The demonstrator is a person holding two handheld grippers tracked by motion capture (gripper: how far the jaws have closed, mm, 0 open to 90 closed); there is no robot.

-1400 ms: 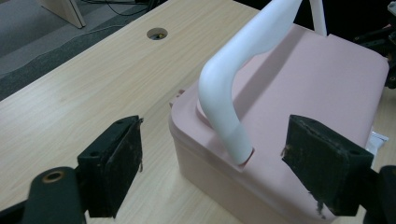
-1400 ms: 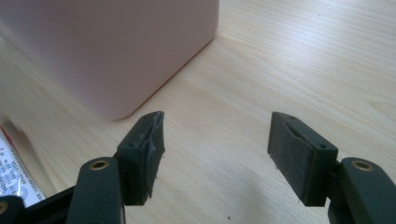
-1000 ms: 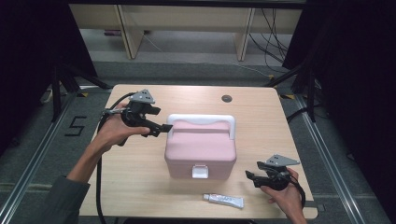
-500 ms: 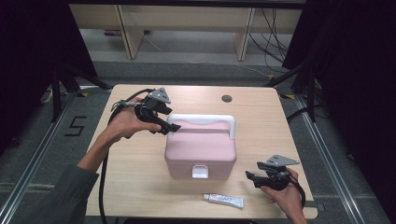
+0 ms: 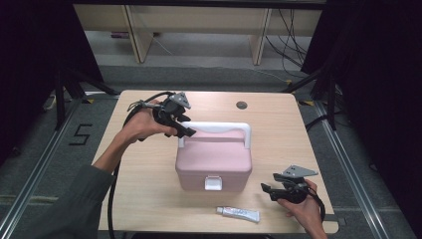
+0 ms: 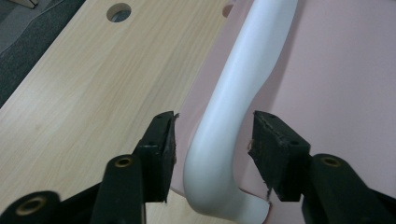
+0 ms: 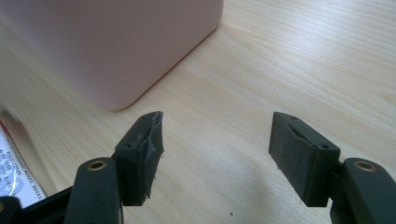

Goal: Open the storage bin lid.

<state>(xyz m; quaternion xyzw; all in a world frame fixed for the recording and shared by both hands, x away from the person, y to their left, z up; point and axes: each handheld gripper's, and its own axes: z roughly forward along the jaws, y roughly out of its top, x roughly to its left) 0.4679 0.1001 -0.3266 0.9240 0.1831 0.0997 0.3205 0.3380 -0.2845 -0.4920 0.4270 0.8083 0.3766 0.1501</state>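
Observation:
A pink box (image 5: 214, 159) with a white handle (image 5: 214, 128) and a white front latch (image 5: 213, 182) stands mid-table. My left gripper (image 5: 186, 131) is at the handle's left end. In the left gripper view its jaws stand open on either side of the handle (image 6: 233, 102), with small gaps to both pads, above the pink lid (image 6: 336, 79). My right gripper (image 5: 265, 189) rests open near the table's front right, just right of the box; its own view shows the box's lower corner (image 7: 116, 46) ahead and bare wood between the fingers. A small white tube (image 5: 238, 213) lies in front of the box.
The wooden table (image 5: 298, 134) has a round cable hole (image 5: 242, 105) at the back. A cable (image 5: 113, 189) trails from the left gripper off the front edge. Shelving legs and wires stand behind the table. The tube's end (image 7: 14, 172) shows at the left of the right gripper view.
My left gripper has travelled right from the table's left side to the box, and its jaws now straddle the handle's left end. The right gripper has stayed put.

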